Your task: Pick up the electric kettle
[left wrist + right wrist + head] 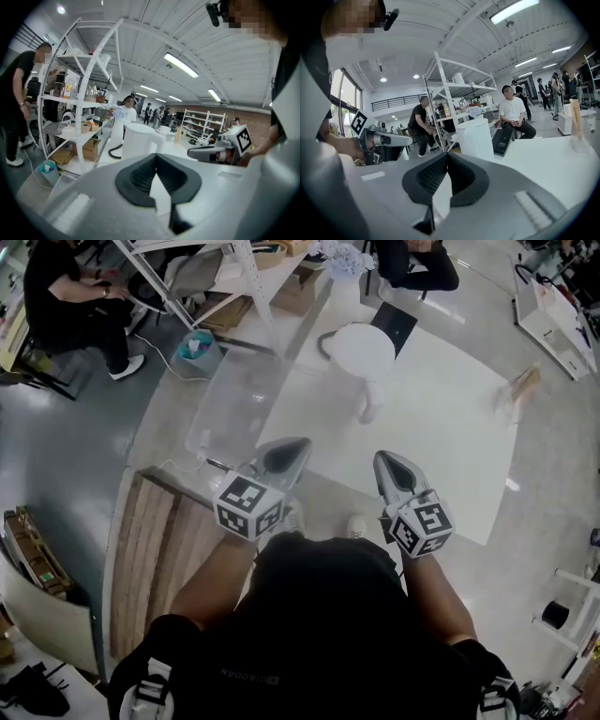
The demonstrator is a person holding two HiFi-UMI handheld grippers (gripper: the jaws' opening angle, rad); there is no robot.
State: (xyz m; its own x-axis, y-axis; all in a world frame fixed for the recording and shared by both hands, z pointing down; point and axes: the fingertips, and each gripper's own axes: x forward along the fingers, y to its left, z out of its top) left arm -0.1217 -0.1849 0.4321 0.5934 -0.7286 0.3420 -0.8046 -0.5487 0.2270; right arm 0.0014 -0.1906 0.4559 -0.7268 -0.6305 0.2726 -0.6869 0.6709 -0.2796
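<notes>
White electric kettle (363, 351) stood at upper centre of the head view on the pale worktop (450, 437). Left tongs (289, 450) and right tongs (389, 463) sat below it, side by side, both pinched closed, gripping nothing.

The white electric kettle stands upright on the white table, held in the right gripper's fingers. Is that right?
Not held: the white electric kettle stands upright on the white table, but the right gripper is shut, empty and apart from it, as the head view shows.
</notes>
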